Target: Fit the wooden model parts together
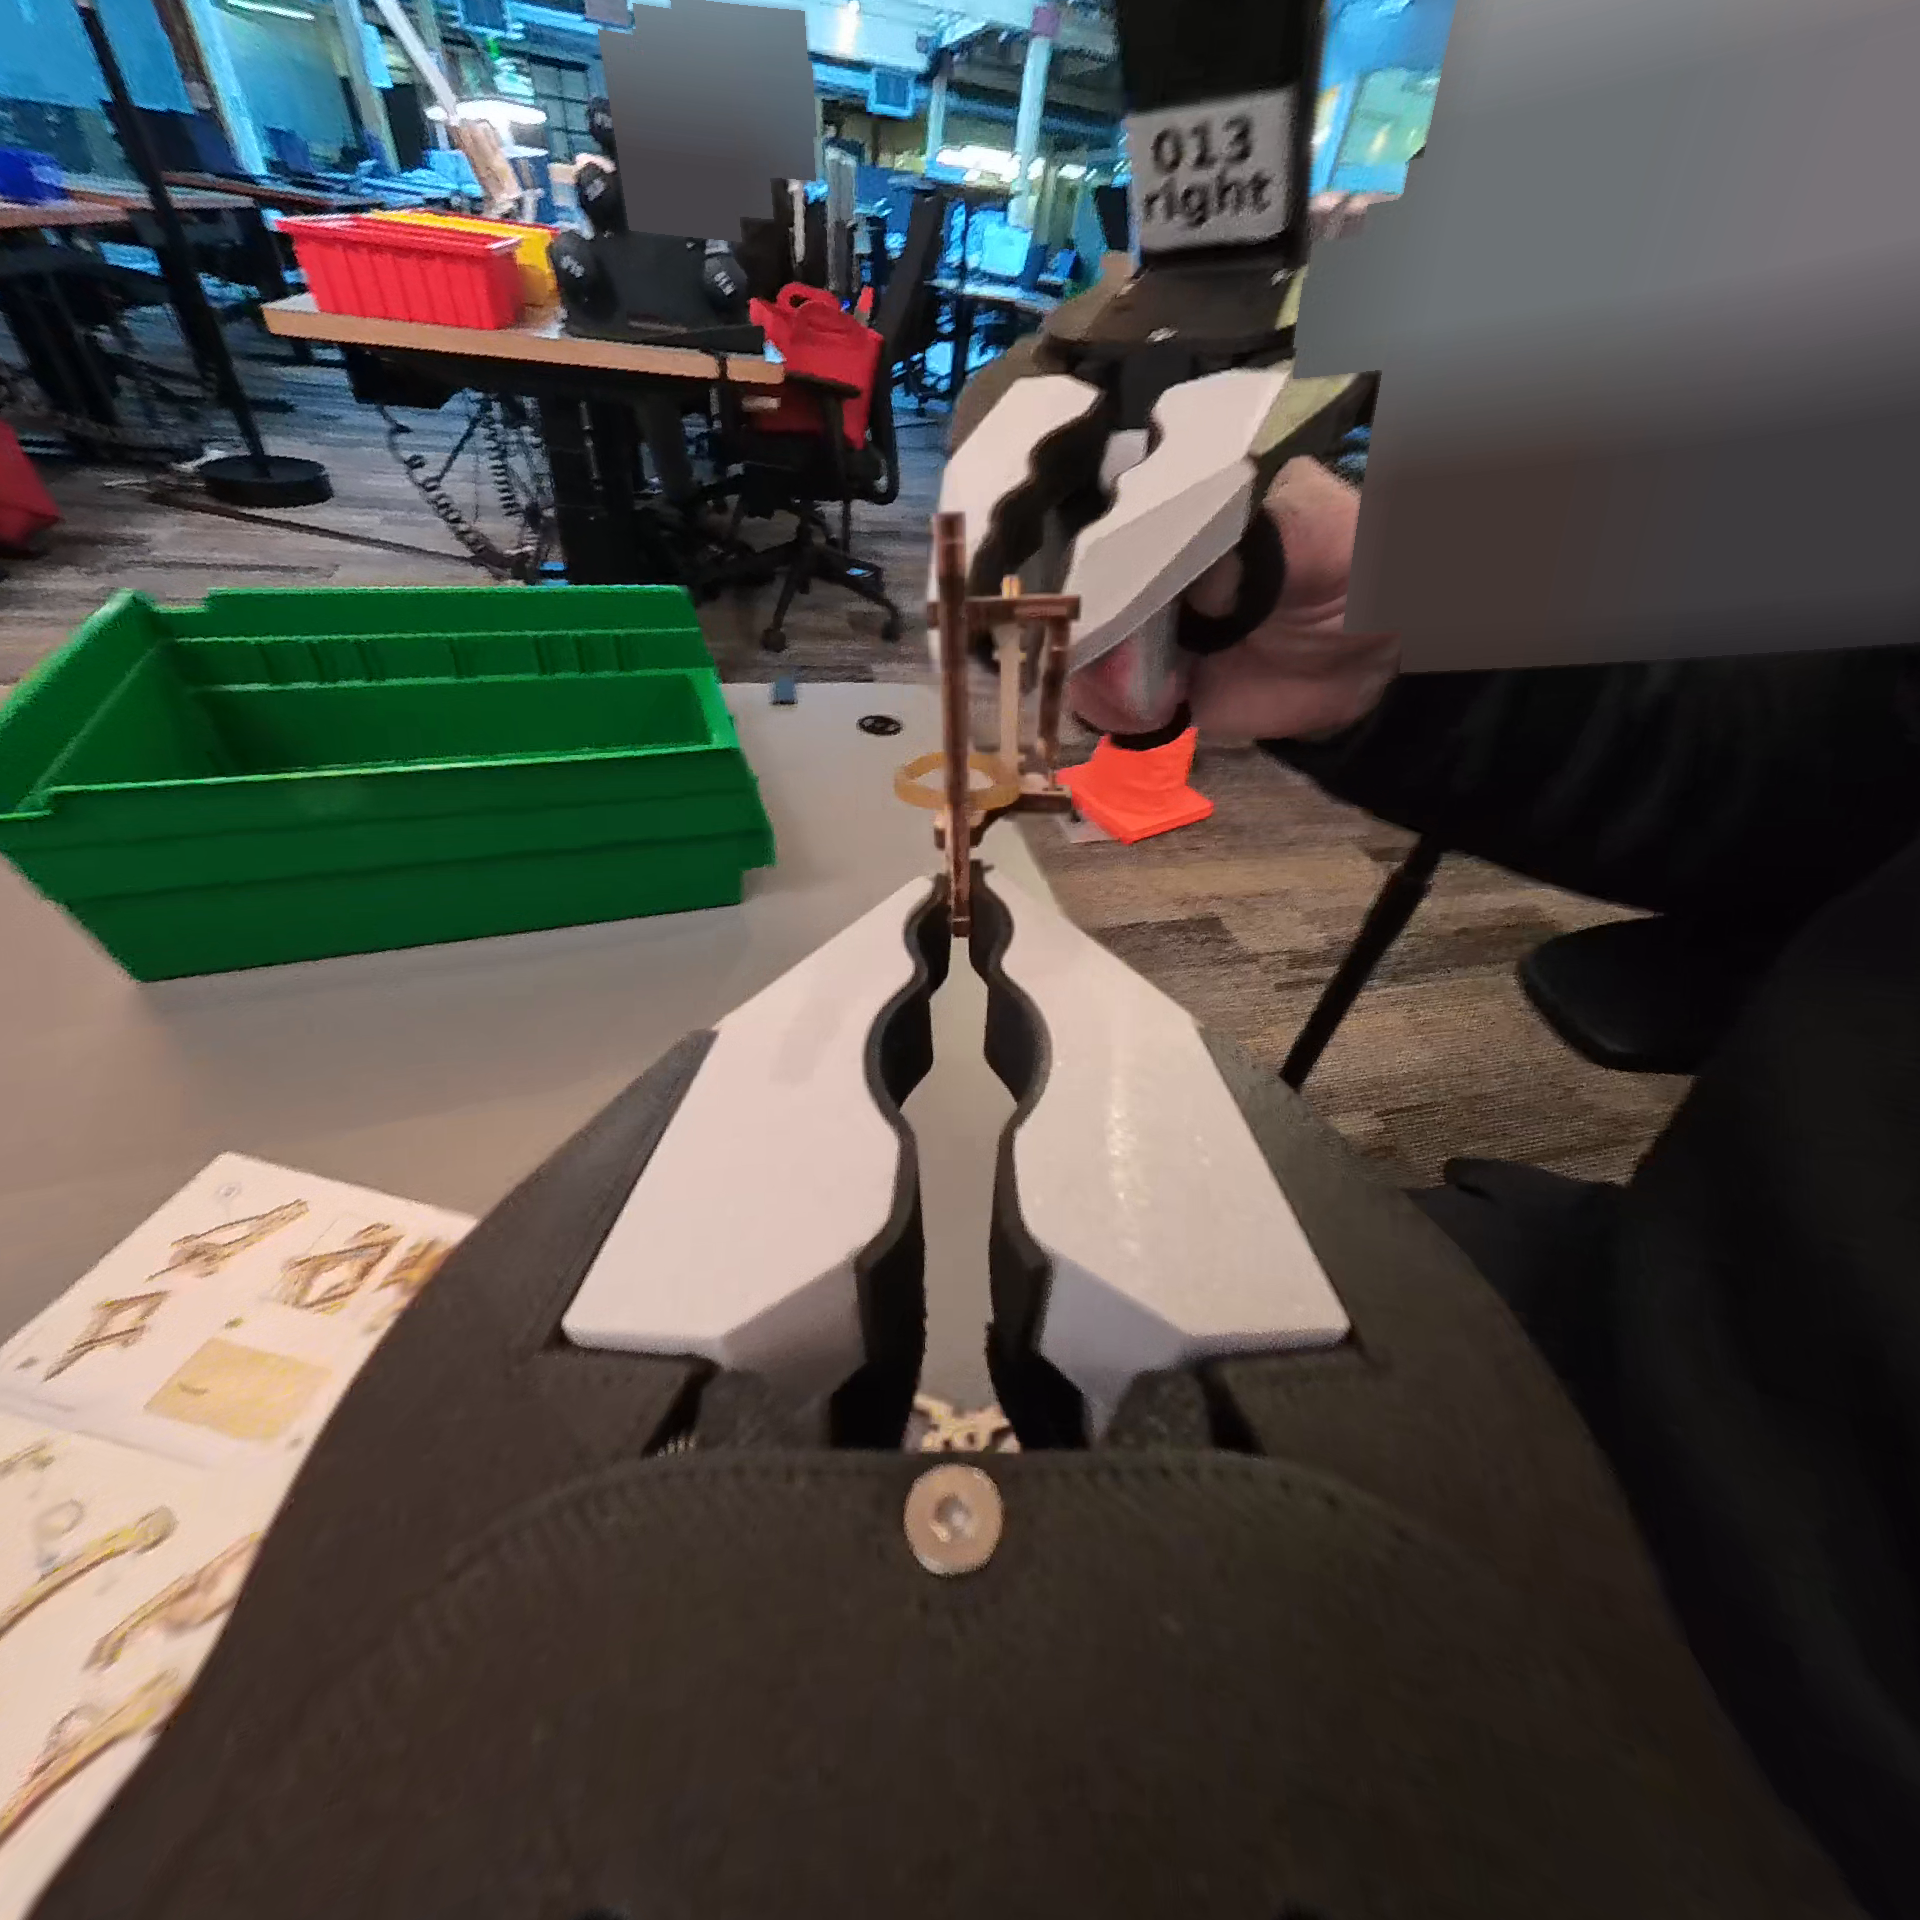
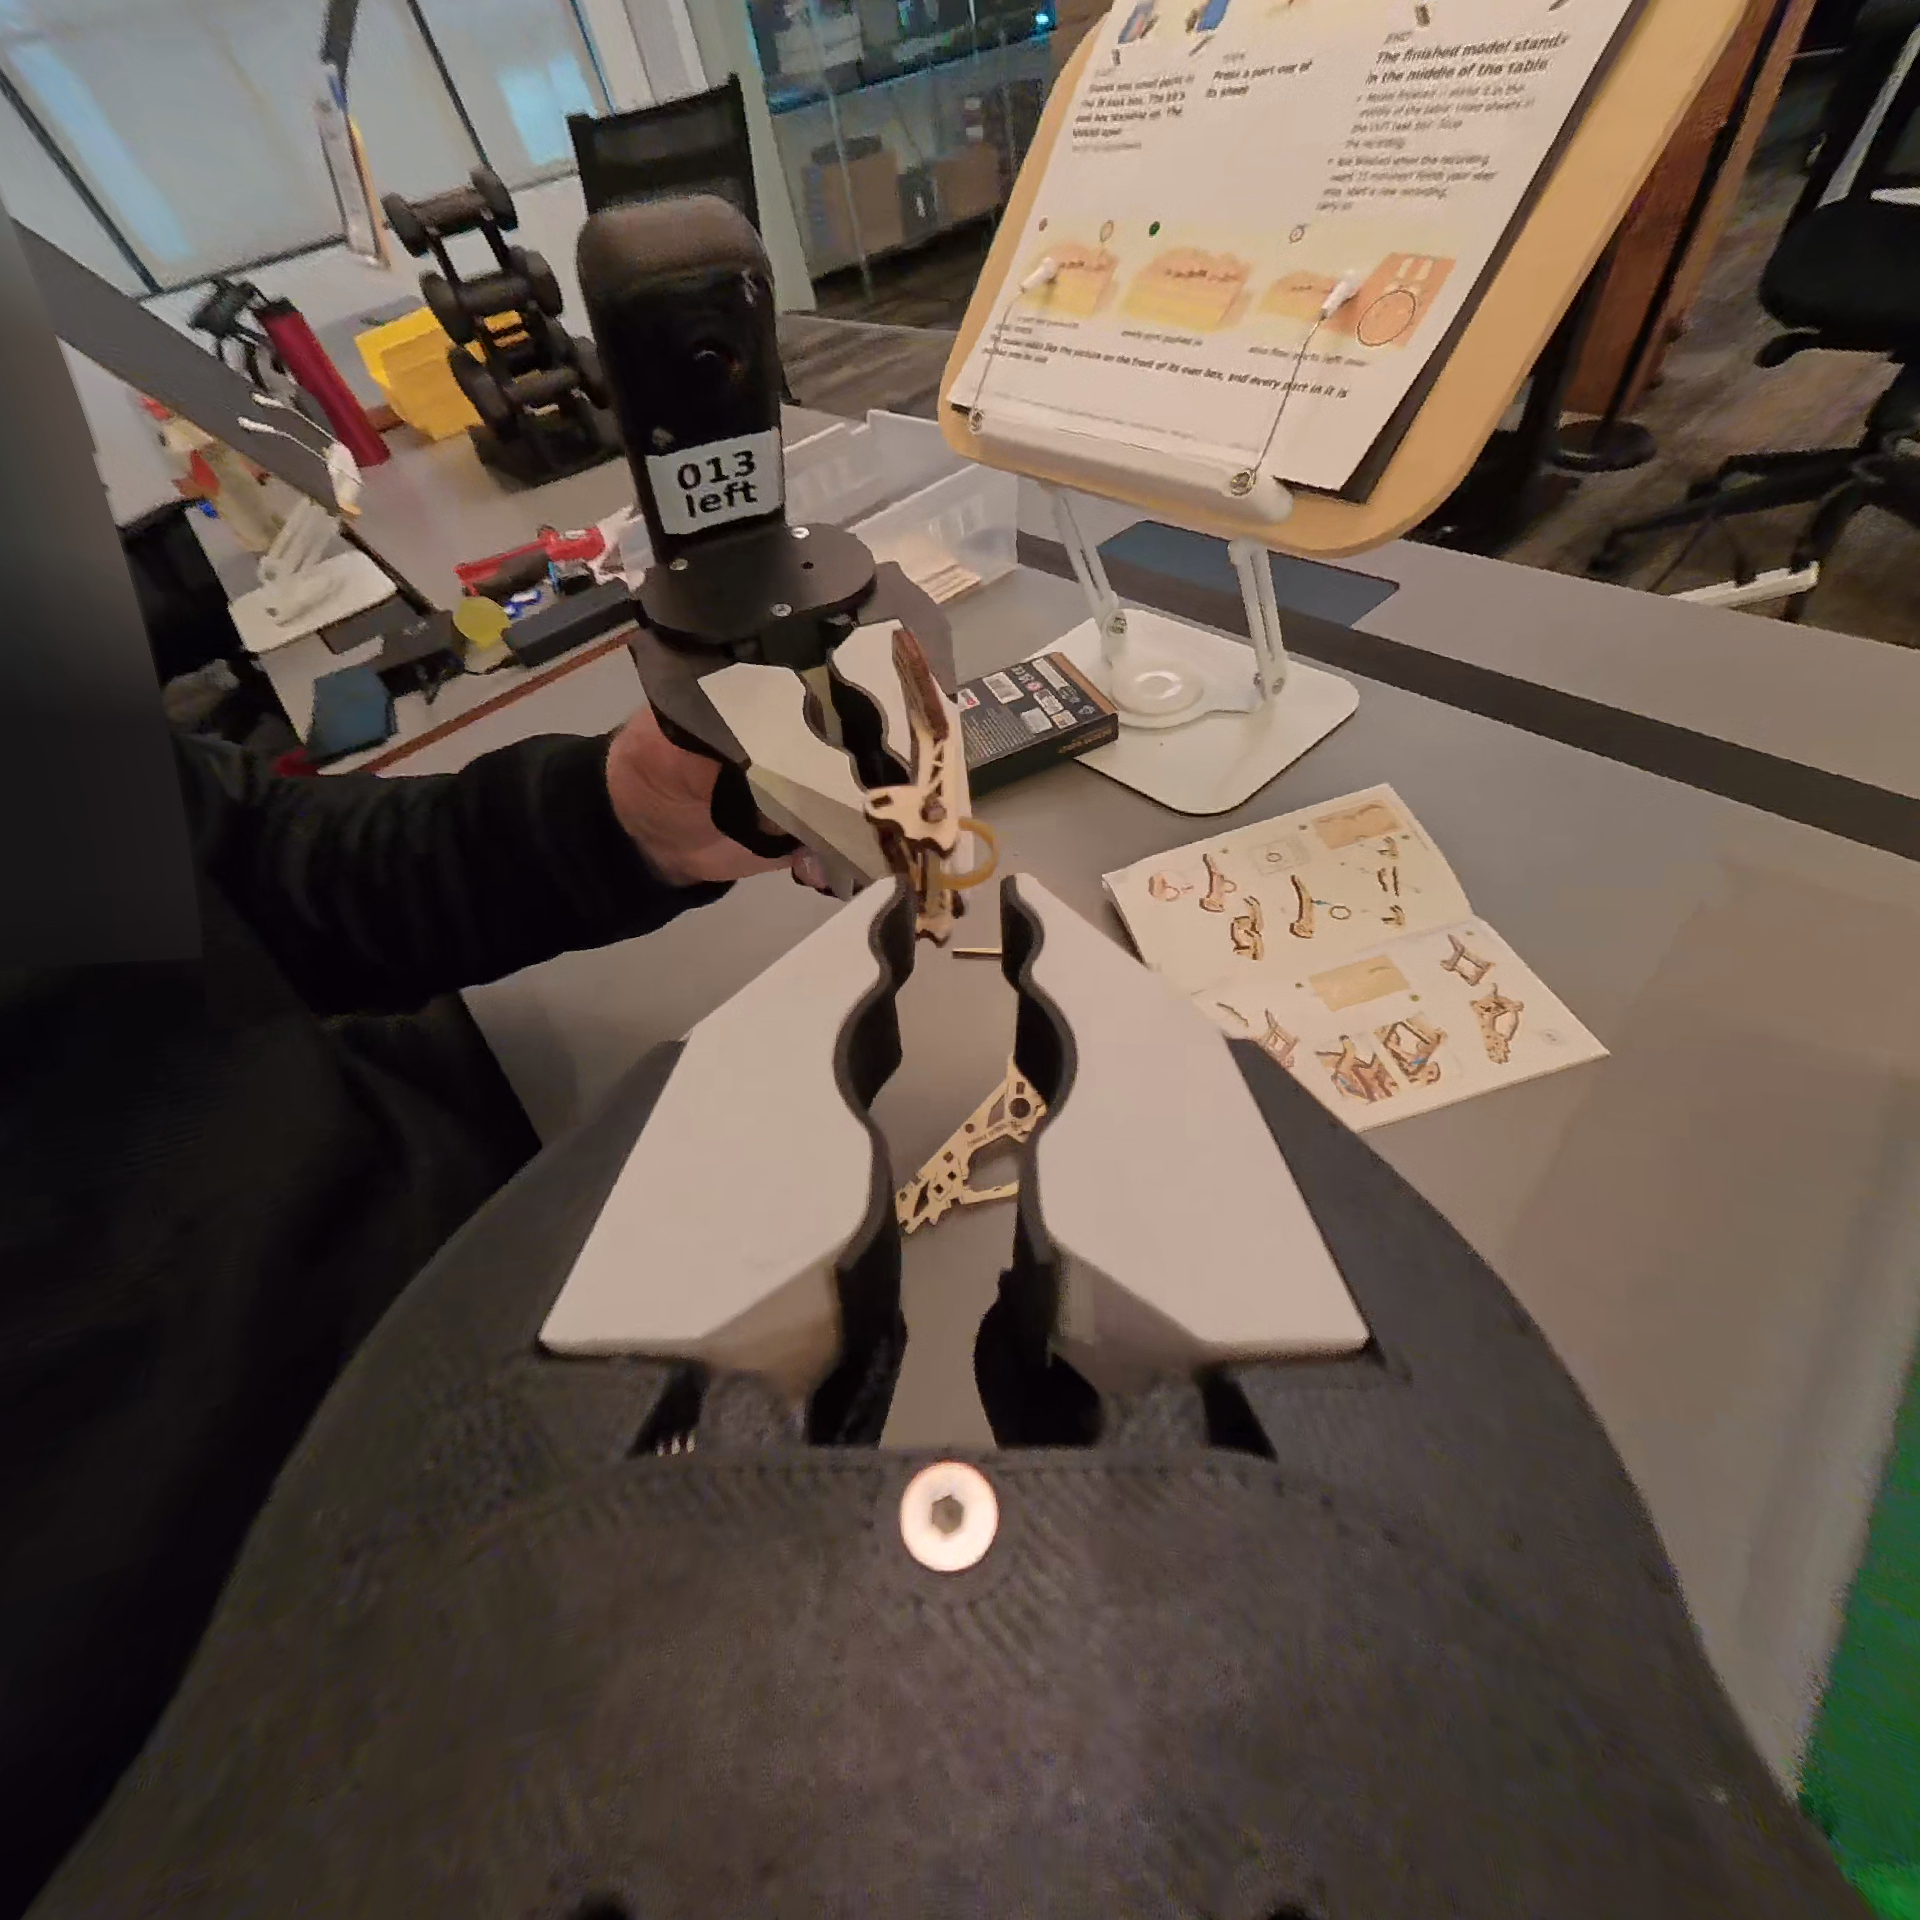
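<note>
The left gripper (image 1: pixel 960 914) is showing white fingers (image 1: pixel 790 1122) with black wavy pads on a black ribbed body. The wooden model (image 1: pixel 971 727) is showing pale tan faces and dark brown edges. The bin (image 1: pixel 395 810) is looking bright green, the table (image 1: pixel 312 1039) plain grey. The instruction sheet (image 2: pixel 1351 966) is showing tan drawings on white. The cone (image 1: pixel 1138 790) is glowing orange.

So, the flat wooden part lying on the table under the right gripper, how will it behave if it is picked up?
The flat wooden part is thin with many cut-outs, so probably light and easily snapped. It lies flat on the grey table, so open fingers may struggle to get under its edge.
</note>
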`<state>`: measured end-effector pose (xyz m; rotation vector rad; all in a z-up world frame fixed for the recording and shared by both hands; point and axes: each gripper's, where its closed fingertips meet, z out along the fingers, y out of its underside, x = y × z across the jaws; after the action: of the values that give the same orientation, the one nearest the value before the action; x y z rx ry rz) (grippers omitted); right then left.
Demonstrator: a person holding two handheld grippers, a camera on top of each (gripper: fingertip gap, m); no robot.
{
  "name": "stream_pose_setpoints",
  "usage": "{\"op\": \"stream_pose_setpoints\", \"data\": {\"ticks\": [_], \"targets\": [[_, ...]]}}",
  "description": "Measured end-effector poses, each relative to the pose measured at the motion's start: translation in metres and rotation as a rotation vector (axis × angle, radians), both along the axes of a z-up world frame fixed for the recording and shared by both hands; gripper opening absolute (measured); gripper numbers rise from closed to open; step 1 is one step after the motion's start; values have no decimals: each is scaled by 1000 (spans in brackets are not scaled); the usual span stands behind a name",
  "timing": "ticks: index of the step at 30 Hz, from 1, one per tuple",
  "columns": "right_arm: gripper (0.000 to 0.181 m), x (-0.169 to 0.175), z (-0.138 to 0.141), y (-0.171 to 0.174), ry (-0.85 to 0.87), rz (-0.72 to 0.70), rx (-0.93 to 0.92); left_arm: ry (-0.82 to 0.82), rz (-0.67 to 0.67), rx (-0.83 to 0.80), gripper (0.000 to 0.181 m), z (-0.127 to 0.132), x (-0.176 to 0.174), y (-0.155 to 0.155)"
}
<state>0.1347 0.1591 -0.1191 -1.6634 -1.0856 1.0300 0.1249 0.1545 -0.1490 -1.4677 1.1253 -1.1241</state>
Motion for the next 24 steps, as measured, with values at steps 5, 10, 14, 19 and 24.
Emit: {"op": "stream_pose_setpoints", "data": {"ticks": [5,10,14,19,24], "targets": [[7,0,7,-9,93,117,-20,-111,-116,-97,0,14,6,-12],[6,-4,17,-16,208,223,-44,-181,-218,-171,0,23,11,-22],[9,-2,23,-24,269,305,-91,-182,-231,-189,0,21,14,-23],[1,-3,25,-26,275,328,-106,-204,-256,-212,0,22,17,-25],[1,-2,25,-30,280,352,-136,-184,-287,-221,0,18,21,-30]]}}
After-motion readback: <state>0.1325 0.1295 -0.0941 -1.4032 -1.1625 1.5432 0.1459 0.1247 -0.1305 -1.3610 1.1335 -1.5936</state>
